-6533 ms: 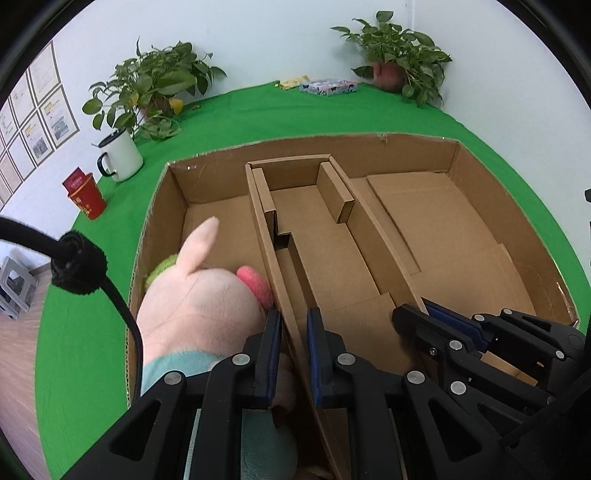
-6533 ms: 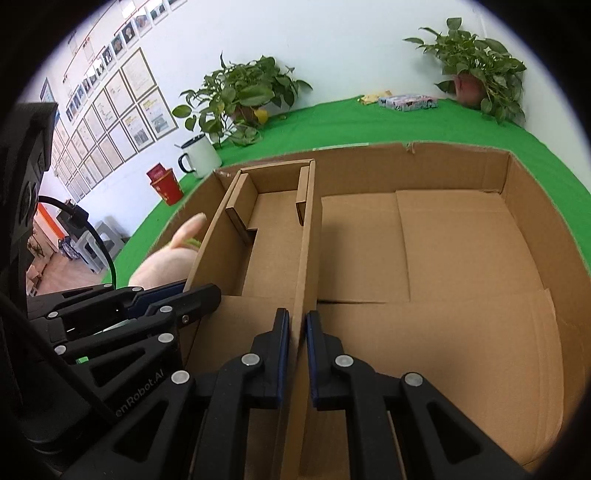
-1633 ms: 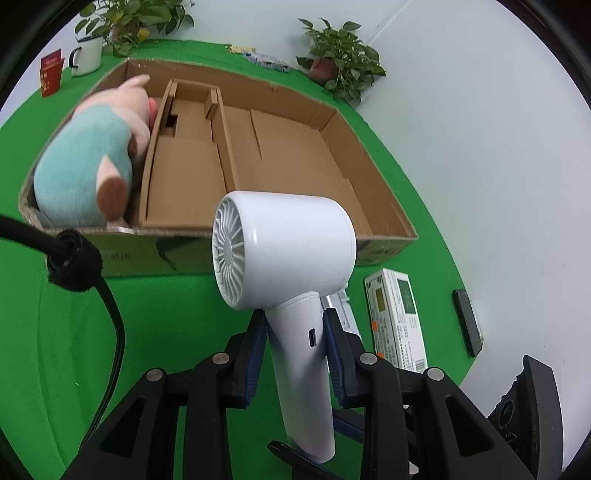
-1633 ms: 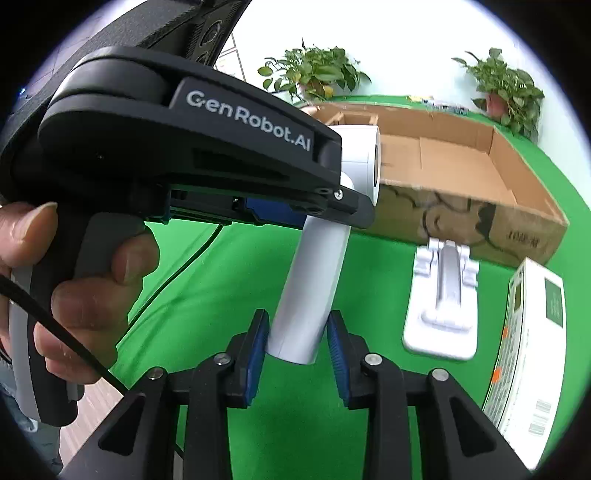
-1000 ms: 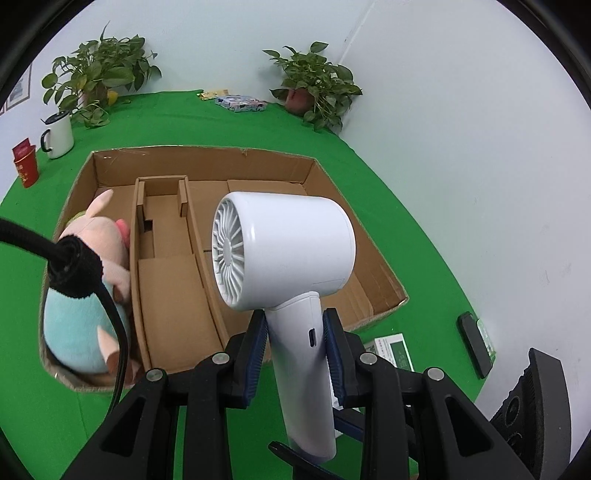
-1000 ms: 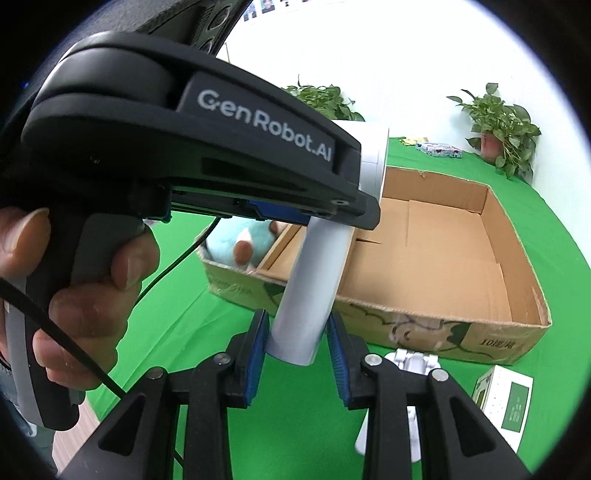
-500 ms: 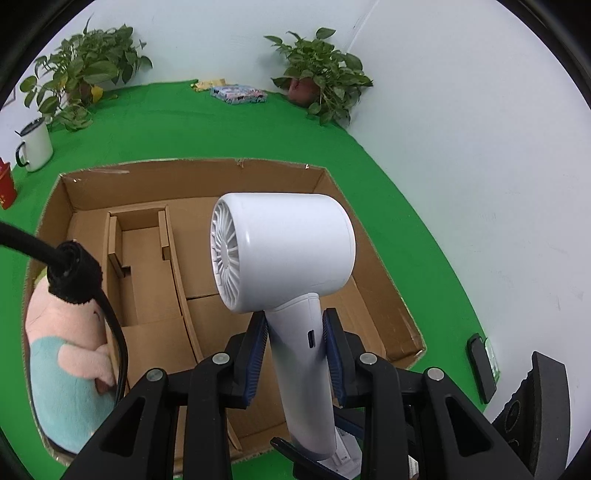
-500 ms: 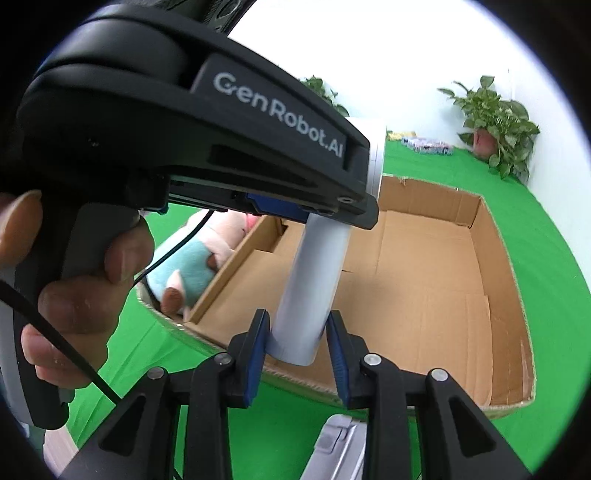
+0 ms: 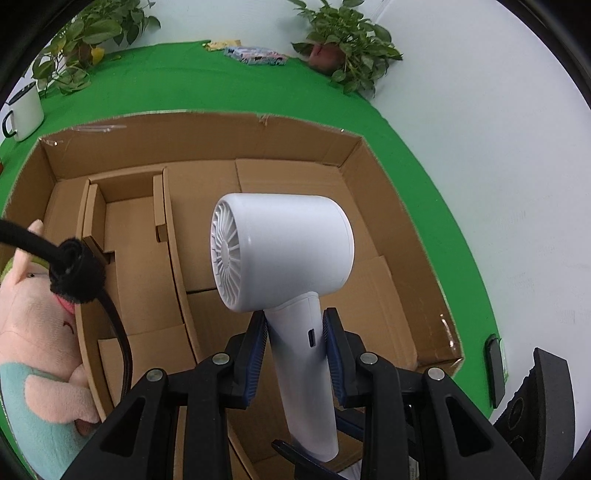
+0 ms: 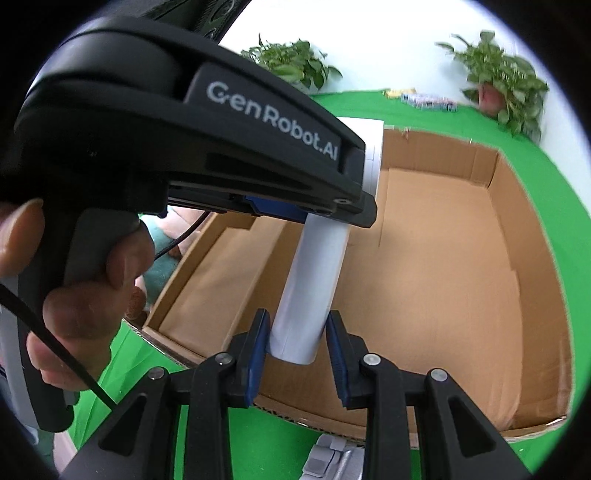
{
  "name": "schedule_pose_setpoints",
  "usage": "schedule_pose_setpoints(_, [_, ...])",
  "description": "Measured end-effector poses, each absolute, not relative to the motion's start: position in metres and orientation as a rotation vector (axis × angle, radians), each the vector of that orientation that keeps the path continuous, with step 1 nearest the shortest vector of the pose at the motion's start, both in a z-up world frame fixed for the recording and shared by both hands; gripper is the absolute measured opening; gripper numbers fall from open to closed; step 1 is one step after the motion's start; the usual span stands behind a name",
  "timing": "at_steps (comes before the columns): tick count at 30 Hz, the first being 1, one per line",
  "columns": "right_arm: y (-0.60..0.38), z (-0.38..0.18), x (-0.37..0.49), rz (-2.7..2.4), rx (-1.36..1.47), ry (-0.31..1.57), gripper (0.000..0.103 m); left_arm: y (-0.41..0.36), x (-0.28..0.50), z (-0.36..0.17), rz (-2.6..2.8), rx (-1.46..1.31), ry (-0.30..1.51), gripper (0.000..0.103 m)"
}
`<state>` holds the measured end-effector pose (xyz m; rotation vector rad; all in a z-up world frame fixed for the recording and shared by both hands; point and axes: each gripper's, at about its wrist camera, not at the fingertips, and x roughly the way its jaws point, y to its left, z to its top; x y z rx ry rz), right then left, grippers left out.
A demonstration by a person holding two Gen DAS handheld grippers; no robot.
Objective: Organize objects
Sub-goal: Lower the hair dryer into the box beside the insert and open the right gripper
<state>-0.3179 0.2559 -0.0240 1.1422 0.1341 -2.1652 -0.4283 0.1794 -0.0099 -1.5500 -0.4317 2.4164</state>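
2 grippers pinch 1 white hair dryer (image 9: 284,251) handle: left gripper (image 9: 295,354) mid-handle, right gripper (image 10: 297,347) at its base | dryer held above cardboard box (image 9: 369,155) right compartment | risk: uneven release tips dryer onto divider (image 9: 173,236)

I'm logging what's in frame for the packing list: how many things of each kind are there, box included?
Hair dryer: 1
Plush toy: 1
Cardboard box: 1
Potted plants: 2
Mug: 1
Total: 6
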Motion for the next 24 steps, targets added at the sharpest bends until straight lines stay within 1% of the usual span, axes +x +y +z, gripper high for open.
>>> schedule_pose_setpoints(10, [0.259,-0.052,-0.332,-2.024,1.3,0.032,0.031,0.173,-0.436,-0.048,2.339,-1.676,-0.424,0.029])
schedule_pose_setpoints(12, [0.26,-0.055,-0.332,-2.017,1.303,0.046,0.031,0.173,-0.434,-0.048,2.34,-1.657,-0.407,0.03])
schedule_pose_setpoints(13, [0.26,-0.055,-0.331,-2.012,1.296,0.049,0.032,0.172,-0.432,-0.046,2.355,-1.655,-0.397,0.028])
schedule_pose_setpoints(16, [0.262,-0.054,-0.33,-1.996,1.289,0.044,0.032,0.163,-0.425,-0.035,2.393,-1.611,-0.437,0.028])
schedule_pose_setpoints(18, [0.264,-0.053,-0.33,-1.972,1.279,0.024,0.04,0.156,-0.416,-0.022,2.427,-1.569,-0.421,0.028])
schedule_pose_setpoints(19, [0.267,-0.052,-0.33,-1.967,1.264,0.008,0.048,0.152,-0.412,-0.015,2.452,-1.543,-0.41,0.029])
schedule_pose_setpoints(20, [0.271,-0.051,-0.331,-1.98,1.253,-0.01,0.051,0.147,-0.406,-0.007,2.484,-1.516,-0.394,0.029])
schedule_pose_setpoints(22, [0.278,-0.05,-0.336,-1.992,1.259,-0.067,0.055,0.14,-0.394,0.003,2.523,-1.479,-0.363,0.029])
schedule_pose_setpoints(24, [0.283,-0.049,-0.346,-1.993,1.278,-0.125,0.055,0.13,-0.378,0.013,2.576,-1.453,-0.333,0.029])
